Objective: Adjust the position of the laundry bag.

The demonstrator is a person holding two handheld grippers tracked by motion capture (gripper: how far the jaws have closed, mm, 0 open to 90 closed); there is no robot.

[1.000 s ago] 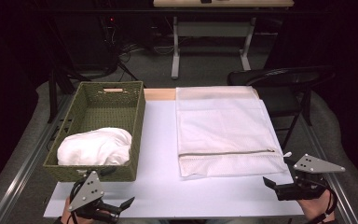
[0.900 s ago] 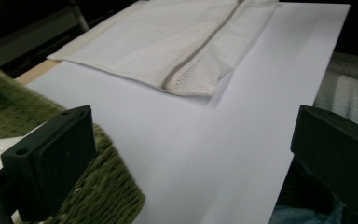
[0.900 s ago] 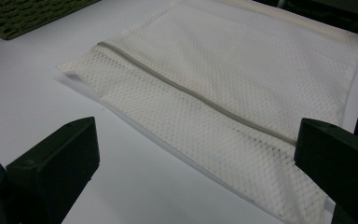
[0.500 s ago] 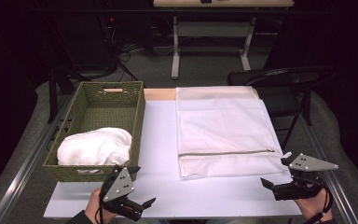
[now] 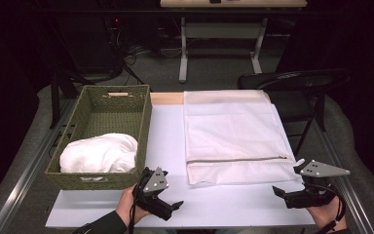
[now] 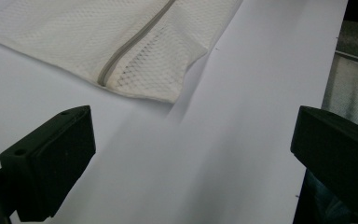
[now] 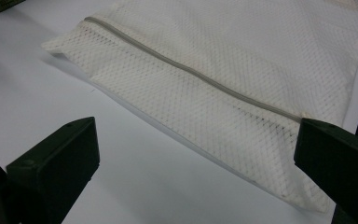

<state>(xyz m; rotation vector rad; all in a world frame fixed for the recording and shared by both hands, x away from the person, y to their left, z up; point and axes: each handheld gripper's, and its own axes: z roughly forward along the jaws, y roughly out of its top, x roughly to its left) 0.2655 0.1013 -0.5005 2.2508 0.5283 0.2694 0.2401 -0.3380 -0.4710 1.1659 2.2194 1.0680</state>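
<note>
Now the left gripper [image 5: 177, 205] sits well to the right of where it was a second ago, past the front corner of the green basket [image 5: 78, 130] and near the mesh laundry bag [image 5: 233, 136]. Its jaws stand wide apart with nothing between them, aimed at the bag's near left corner [image 6: 168, 88]. The right gripper [image 5: 278, 191] has barely shifted, perhaps slightly inward; its jaws are likewise spread and empty. The bag lies flat on the white table [image 5: 165, 141], its grey zipper [image 7: 191, 70] closed as far as can be seen. White cloth [image 5: 100, 153] rests inside the basket.
</note>
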